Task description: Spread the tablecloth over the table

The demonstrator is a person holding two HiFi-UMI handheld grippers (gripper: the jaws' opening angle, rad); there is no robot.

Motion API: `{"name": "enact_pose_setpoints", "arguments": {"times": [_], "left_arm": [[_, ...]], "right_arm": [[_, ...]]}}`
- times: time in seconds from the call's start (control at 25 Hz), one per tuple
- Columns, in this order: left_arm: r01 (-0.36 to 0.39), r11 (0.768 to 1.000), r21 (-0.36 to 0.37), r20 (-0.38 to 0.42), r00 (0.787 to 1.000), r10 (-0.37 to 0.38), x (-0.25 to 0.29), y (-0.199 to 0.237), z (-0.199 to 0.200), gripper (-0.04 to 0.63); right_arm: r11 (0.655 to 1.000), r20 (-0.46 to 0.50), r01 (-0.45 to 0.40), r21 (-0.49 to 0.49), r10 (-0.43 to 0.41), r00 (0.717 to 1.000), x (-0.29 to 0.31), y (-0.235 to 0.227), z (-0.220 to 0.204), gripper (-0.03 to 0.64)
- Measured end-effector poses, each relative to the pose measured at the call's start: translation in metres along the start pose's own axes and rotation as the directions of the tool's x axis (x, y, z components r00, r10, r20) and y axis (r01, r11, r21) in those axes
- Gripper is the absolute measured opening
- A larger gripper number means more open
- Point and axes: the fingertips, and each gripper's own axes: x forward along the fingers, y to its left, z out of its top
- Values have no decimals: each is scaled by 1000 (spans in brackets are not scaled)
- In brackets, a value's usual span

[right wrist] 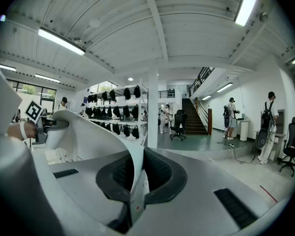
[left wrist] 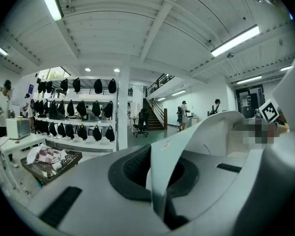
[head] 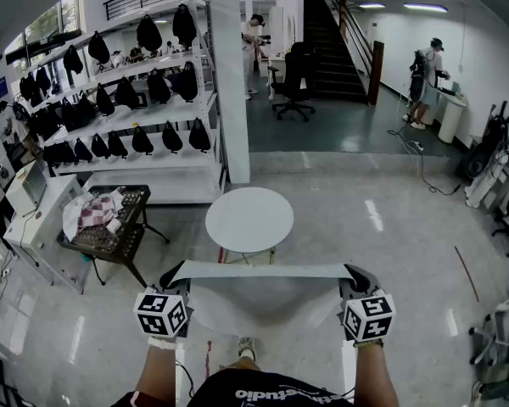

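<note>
Head view: the left gripper (head: 173, 275) and right gripper (head: 356, 276) are holding the white tablecloth (head: 267, 295) taut between them, in the air just short of the round table (head: 249, 219). Left gripper view: the jaws are clamping one cloth edge. Right gripper view: the jaws are pinching the other edge.
</note>
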Motion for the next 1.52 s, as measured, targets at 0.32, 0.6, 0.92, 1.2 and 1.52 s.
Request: {"name": "enact_pose_setpoints", "arguments": {"times": [0.32, 0.6, 0.92, 1.2, 1.52], "left_arm": [[18, 1000, -8, -9, 1000, -18, -6, 1, 0, 18], [30, 1000, -8, 2, 1000, -30, -7, -1, 3, 18], [39, 999, -38, 9, 999, -39, -8, -2, -1, 18], [34, 999, -24, 41, 999, -33, -7, 1, 9, 18], [5, 1000, -2, 71, 997, -4, -6, 3, 16, 18]], "right_arm": [[1000, -2, 8, 2, -8, 1000, -3, 3, 2, 26], [998, 37, 0, 63, -2, 999, -4, 1, 7, 26], [997, 65, -7, 72, 2, 998, -8, 2, 7, 26], [997, 114, 6, 71, -14, 993, -8, 4, 18, 26], [997, 131, 32, 70, -41, 991, -3, 3, 21, 26]]}}
